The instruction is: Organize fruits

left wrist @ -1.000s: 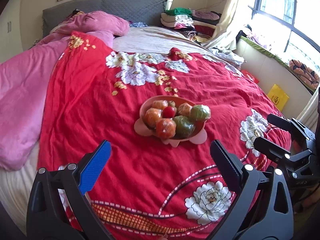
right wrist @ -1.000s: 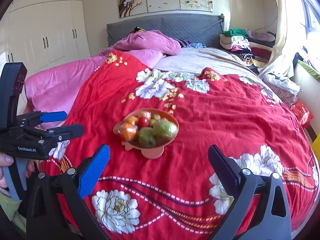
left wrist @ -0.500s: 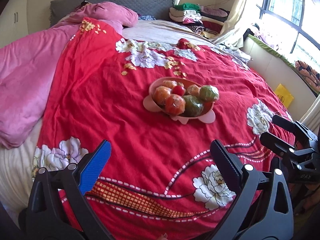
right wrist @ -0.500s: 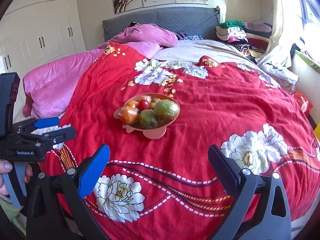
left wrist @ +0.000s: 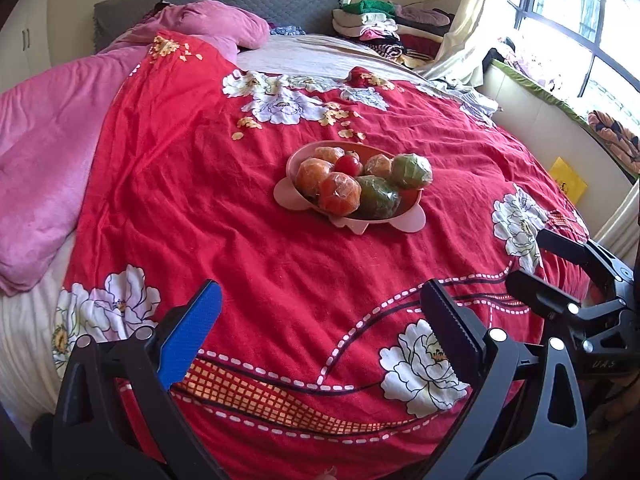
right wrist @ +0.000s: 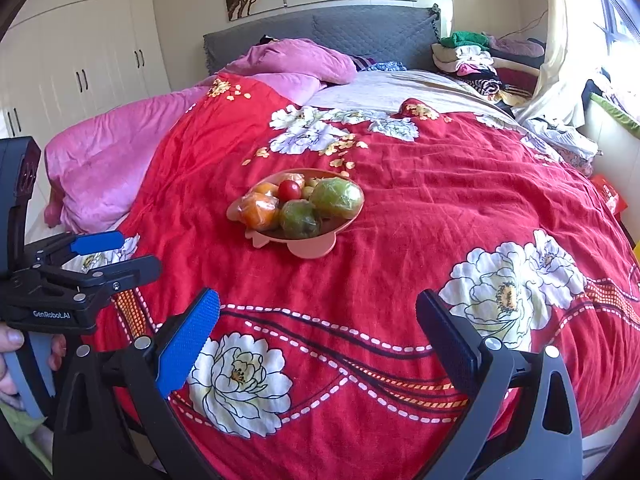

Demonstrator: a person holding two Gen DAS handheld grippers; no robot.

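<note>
A pink fruit bowl sits in the middle of a red flowered bedspread. It holds several plastic-wrapped fruits: orange ones, green ones and a small red tomato. My left gripper is open and empty, well short of the bowl. My right gripper is open and empty, also well short of it. Each gripper shows at the edge of the other's view: the right in the left wrist view, the left in the right wrist view.
A pink quilt lies along the bed's left side, with a grey headboard behind. Folded clothes are piled at the far right. A window ledge runs on the right, white wardrobes on the left.
Both grippers have pulled back from the bowl and risen, so the bowl looks farther off. Both stay open and empty. The fruits have not moved.
</note>
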